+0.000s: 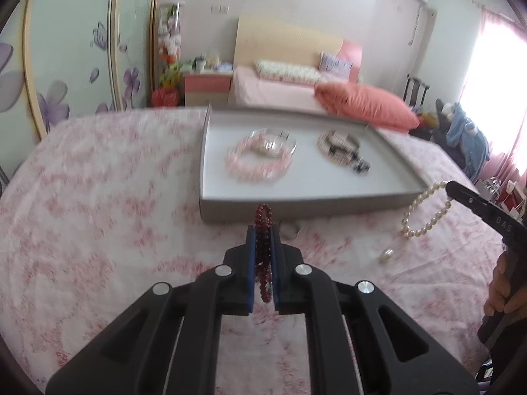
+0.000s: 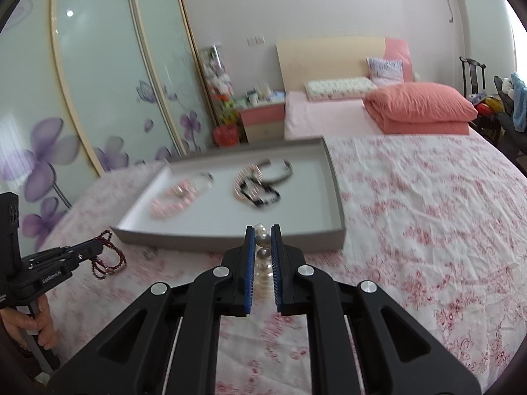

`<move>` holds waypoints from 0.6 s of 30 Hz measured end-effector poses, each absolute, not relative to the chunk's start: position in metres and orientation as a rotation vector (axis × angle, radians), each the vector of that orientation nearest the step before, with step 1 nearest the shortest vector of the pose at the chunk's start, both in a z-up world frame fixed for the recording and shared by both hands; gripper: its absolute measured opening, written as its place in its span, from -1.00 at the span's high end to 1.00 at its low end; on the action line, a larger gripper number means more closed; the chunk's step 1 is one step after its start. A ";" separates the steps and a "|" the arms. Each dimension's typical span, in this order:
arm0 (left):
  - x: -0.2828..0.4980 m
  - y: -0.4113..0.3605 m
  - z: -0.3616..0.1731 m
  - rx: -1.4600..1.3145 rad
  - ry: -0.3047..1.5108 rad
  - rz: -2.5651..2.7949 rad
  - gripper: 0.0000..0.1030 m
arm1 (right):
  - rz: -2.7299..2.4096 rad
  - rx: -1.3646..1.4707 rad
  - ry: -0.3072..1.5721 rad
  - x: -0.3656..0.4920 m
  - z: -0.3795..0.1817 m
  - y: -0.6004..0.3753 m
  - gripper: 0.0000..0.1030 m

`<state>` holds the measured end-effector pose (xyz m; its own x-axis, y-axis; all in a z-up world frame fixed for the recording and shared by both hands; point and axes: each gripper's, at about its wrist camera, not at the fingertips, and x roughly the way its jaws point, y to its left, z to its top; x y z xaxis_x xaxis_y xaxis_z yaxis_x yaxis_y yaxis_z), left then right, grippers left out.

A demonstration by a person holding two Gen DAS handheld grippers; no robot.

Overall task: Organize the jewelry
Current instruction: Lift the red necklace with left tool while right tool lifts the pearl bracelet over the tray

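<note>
While the bed [image 2: 428, 204] with its pink flowered cover is carrying everything, the grey tray [image 1: 296, 202] is lying on it just ahead of both claws, with the pink bead bracelet [image 1: 258, 161], a clear bangle, a cream bracelet and a black bead piece [image 1: 357, 161] already resting inside. The left claw [image 1: 263, 230] is clenching the dark red bead bracelet [image 1: 263, 227] between its blue pads, and the loop is hanging off the cover, near the front wall of the tray. The right claw [image 2: 262, 230] is clenching the pearl bracelet [image 2: 262, 242] in the same way — in the left view its loop is dangling free below the fingertips, beside the right corner of the tray.

Both strands are looking light and limp, so they are probably swinging with any fast motion. The pearls are round and smooth, and I judge they could be slipping between the pads if the grip is only on one bead — holding across two beads, as now, seems safer. The red strand is thinner and multi-looped, so it could be tangling when it is lowered.

A small silver ring [image 1: 290, 228] and a single pale bead [image 1: 386, 255] are lying loose on the cover near the tray.
</note>
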<state>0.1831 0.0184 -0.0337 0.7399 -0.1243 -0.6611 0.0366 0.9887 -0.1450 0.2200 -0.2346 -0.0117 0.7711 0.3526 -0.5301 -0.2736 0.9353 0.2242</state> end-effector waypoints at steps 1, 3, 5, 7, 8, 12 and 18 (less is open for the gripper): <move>0.180 0.018 -0.029 -0.130 0.716 -0.094 0.83 | 0.342 0.138 0.591 0.219 -0.009 -0.235 0.80; 0.176 0.016 -0.020 -0.129 0.687 -0.094 0.83 | 0.346 0.139 0.568 0.215 -0.002 -0.235 0.80; 0.173 0.012 -0.013 -0.124 0.666 -0.092 0.83 | 0.352 0.143 0.546 0.210 0.004 -0.235 0.80; 0.170 0.009 -0.008 -0.123 0.648 -0.089 0.83 | 0.359 0.152 0.523 0.206 0.012 -0.235 0.80; 0.169 0.008 -0.005 -0.124 0.639 -0.088 0.83 | 0.364 0.158 0.512 0.205 0.015 -0.234 0.80; 0.167 0.005 0.005 -0.130 0.608 -0.081 0.83 | 0.391 0.180 0.470 0.196 0.029 -0.232 0.80; 0.161 -0.002 0.022 -0.115 0.554 -0.067 0.83 | 0.405 0.177 0.387 0.181 0.051 -0.227 0.80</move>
